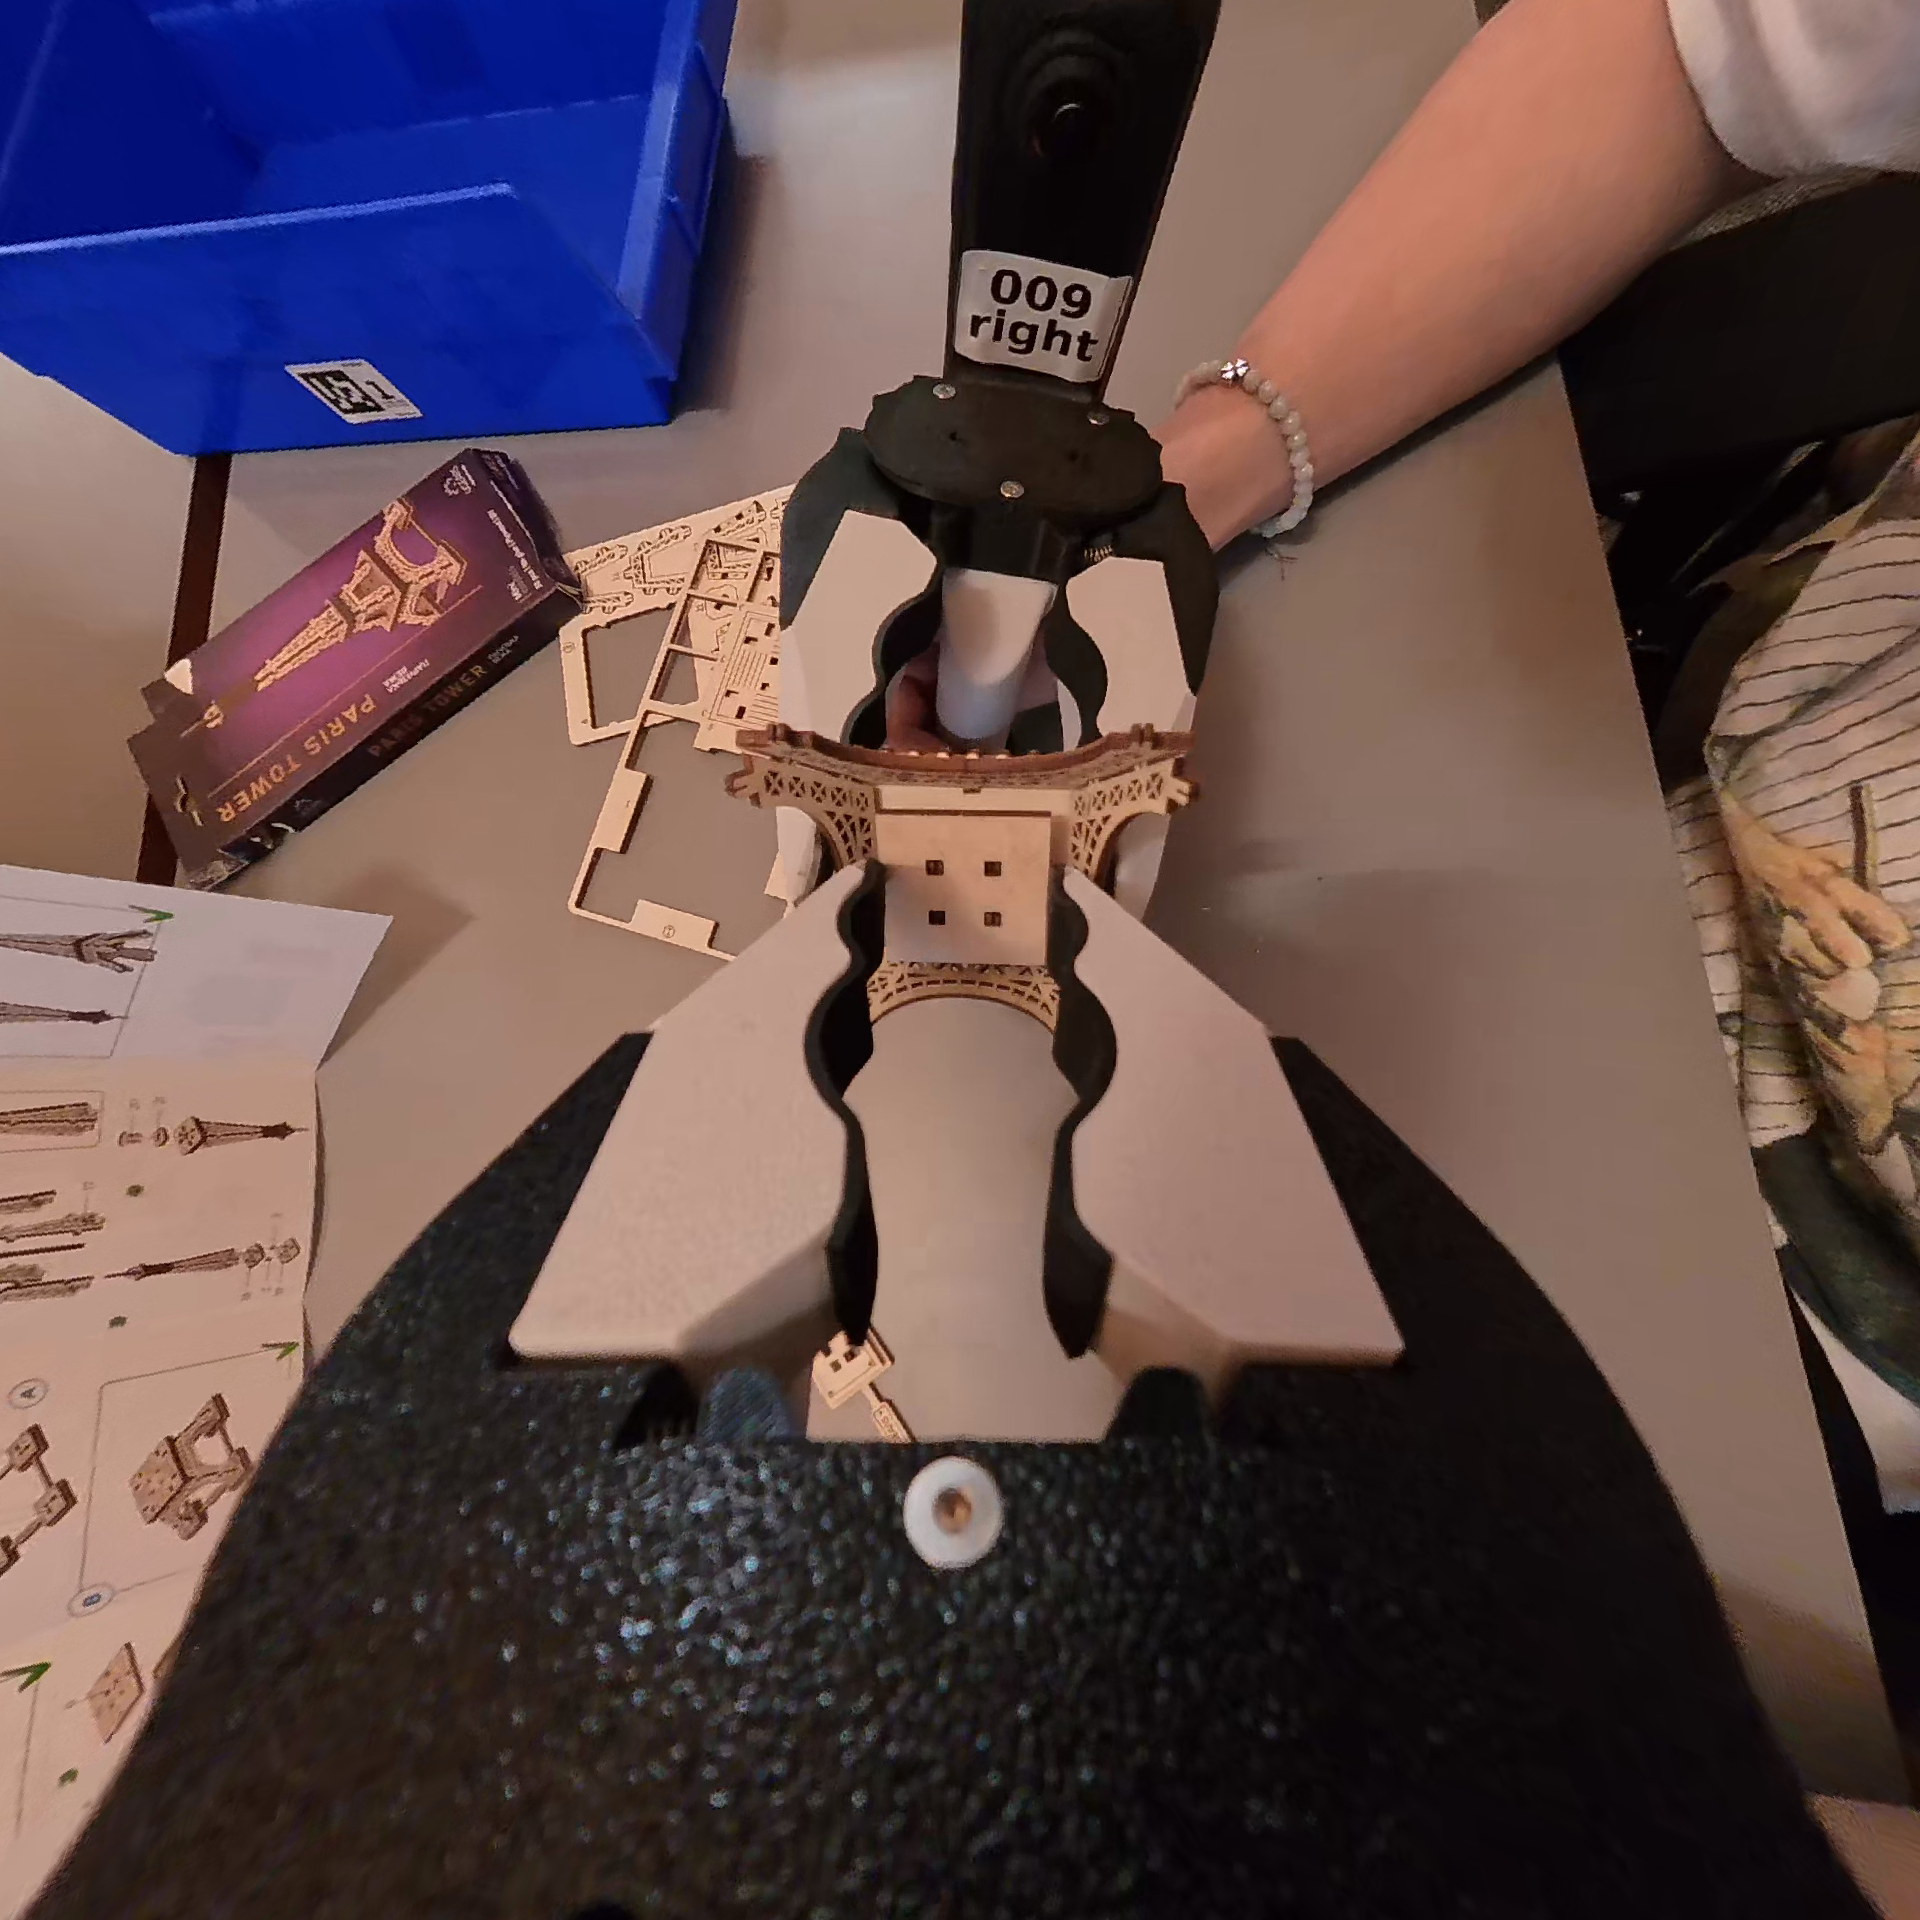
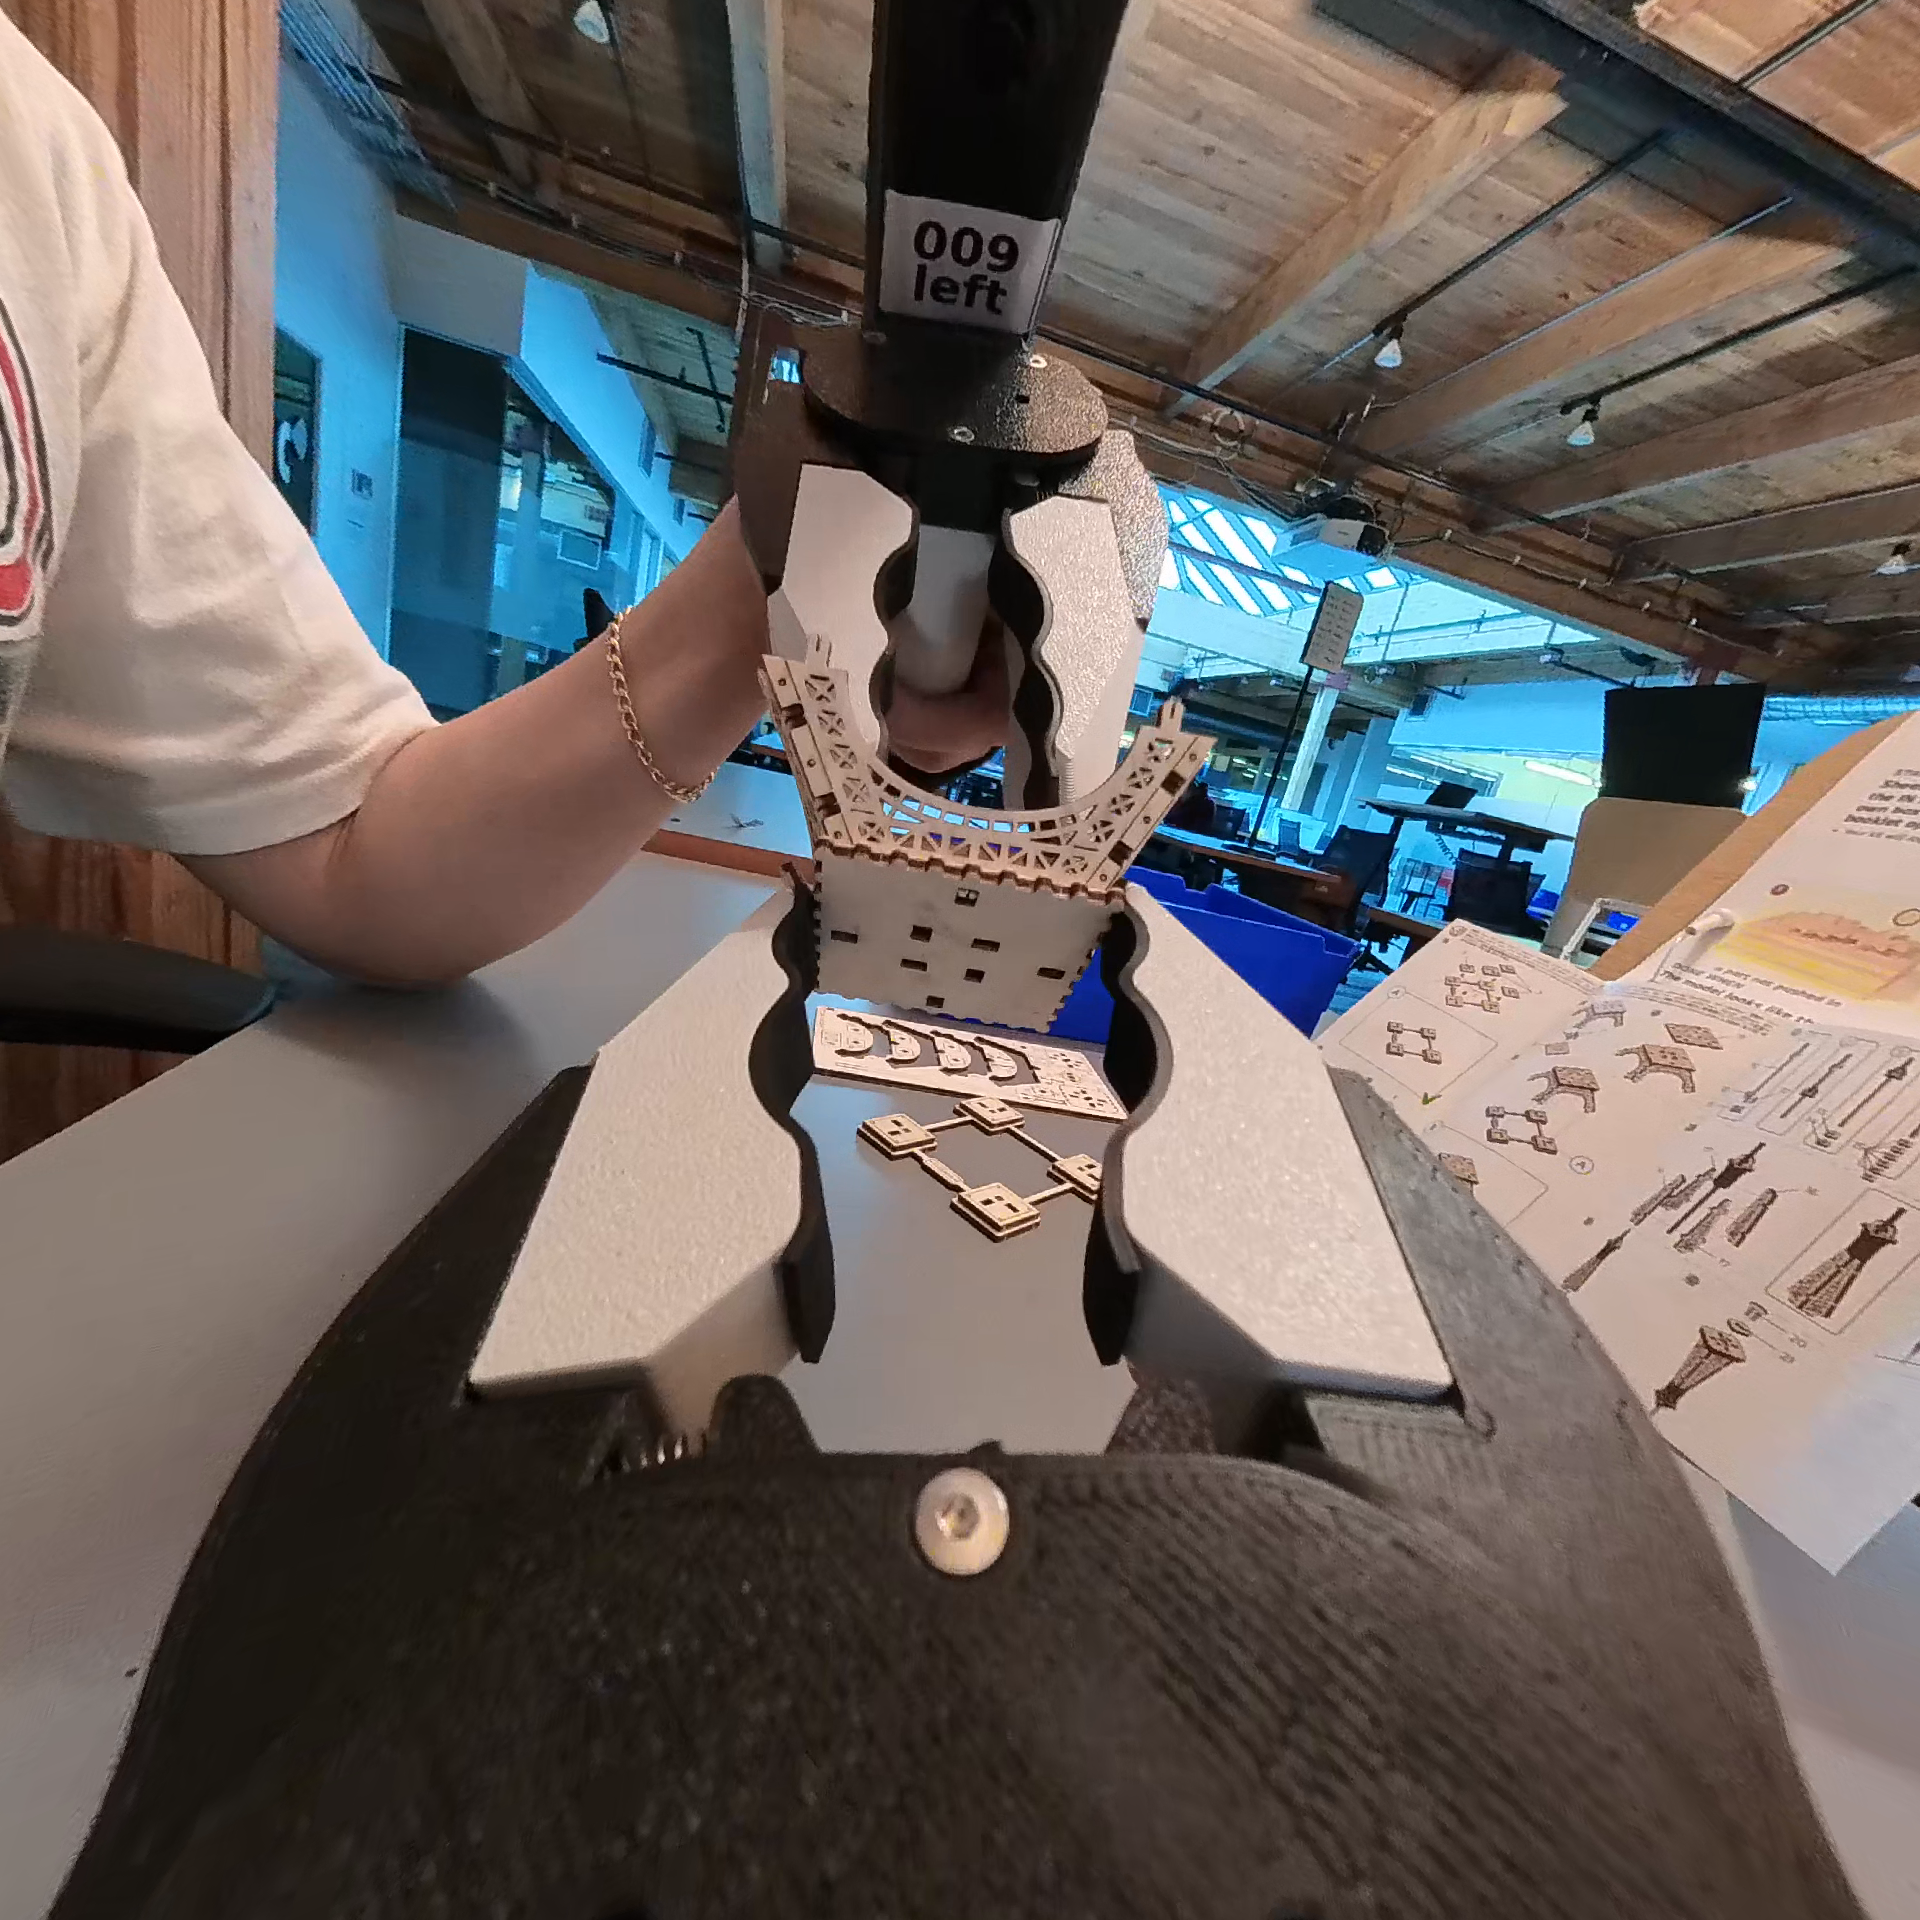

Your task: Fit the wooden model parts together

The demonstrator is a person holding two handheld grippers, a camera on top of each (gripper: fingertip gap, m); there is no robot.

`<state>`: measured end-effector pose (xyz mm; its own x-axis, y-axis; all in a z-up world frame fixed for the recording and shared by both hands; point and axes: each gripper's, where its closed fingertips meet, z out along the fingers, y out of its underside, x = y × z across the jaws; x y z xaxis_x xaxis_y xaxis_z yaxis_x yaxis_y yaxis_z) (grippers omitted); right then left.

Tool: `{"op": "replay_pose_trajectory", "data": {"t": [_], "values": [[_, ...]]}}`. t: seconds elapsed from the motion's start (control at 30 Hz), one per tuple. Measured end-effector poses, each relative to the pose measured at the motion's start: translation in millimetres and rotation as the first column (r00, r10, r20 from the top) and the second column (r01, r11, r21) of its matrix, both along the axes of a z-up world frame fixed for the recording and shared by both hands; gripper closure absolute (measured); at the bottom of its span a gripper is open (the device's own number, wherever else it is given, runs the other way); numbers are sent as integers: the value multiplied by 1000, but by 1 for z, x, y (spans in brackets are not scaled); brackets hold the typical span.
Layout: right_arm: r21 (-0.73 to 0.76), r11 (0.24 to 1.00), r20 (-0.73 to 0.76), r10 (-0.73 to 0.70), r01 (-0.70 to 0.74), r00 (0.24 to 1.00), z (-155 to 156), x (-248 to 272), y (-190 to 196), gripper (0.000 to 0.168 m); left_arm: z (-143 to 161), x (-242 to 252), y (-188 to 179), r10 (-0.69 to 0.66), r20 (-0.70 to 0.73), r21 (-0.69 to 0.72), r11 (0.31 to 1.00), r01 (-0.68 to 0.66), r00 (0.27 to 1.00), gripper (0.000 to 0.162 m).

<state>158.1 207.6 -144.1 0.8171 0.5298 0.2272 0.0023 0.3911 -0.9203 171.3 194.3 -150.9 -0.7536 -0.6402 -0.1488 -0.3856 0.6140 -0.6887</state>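
You hold the tower base (image 1: 961, 878) up off the table (image 1: 1403, 935) between both grippers, which face each other so each can brace against the other's push. Your left gripper (image 1: 961, 914) has its fingers narrowed onto the flat slotted block, one fingertip pressed to each side, the lattice arch just behind them. Your right gripper (image 2: 961, 935) clamps the same block from the opposite side, its tips on the block's side edges, with the curved legs fanning out beyond its fingers. That double grip likely steadies the base for seating a joint. The foot frame (image 2: 982, 1169) lies flat on the table below the right fingers, probably the next part. The sheet (image 2: 966, 1060) rests just past it; the booklet (image 2: 1662, 1143) lies outside the right finger.
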Motion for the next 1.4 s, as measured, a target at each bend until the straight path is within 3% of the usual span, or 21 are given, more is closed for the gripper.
{"op": "replay_pose_trajectory", "data": {"t": [0.27, 0.63, 0.8, 1.4], "values": [[-35, 999, 30, -12, 13, 999, -4, -1, 2, 115, -4, -1, 2, -40, -3, -7, 999, 40, 999, 134], [-139, 990, 81, -4, 15, 997, -16, -4, 6, 115, -14, -3, 5, -31, -35, 98, 995, 34, 999, 134], [-155, 988, 42, 9, -3, 999, -14, -2, 5, 116, -12, -1, 4, -39, -34, 35, 999, 40, 999, 134], [-176, 984, 75, -16, 29, 997, -19, 1, 8, 116, -17, 2, 6, 5, -72, 13, 1000, -4, 997, 134]]}}
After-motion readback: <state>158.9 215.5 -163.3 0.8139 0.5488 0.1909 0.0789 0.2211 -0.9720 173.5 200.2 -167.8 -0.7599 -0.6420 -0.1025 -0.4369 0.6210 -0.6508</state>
